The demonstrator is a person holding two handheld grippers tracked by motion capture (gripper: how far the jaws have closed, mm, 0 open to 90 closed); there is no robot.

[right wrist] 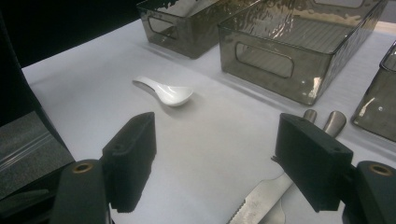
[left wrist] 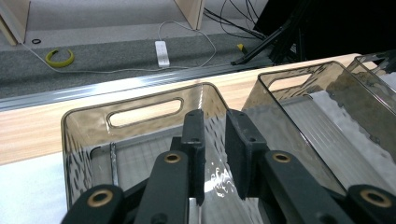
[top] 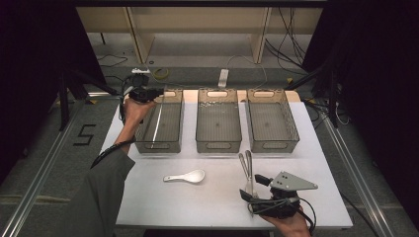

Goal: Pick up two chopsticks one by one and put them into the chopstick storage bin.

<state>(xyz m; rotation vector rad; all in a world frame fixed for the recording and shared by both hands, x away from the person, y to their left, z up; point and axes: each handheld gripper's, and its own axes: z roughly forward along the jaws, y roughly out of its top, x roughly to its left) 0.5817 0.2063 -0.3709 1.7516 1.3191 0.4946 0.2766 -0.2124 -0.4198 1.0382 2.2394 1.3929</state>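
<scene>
Sorting cutlery into bins | done: one slim utensil [top: 157,124] in left bin [top: 174,144] | left tongs [left wrist: 215,140] empty, slightly apart above it | right tongs [right wrist: 224,161] wide apart over knife [right wrist: 261,198] | left: spoon [top: 187,176], knife pair on desk [top: 207,202]

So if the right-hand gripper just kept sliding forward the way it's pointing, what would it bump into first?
Probably the white spoon, lying on the white table ahead of the open fingers of the right gripper. The smoky plastic bins stand further back. Depth is hard to judge, so it may pass beside the spoon.

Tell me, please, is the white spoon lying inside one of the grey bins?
No, the white spoon lies on the white table, in front of the three bins and outside them.
</scene>
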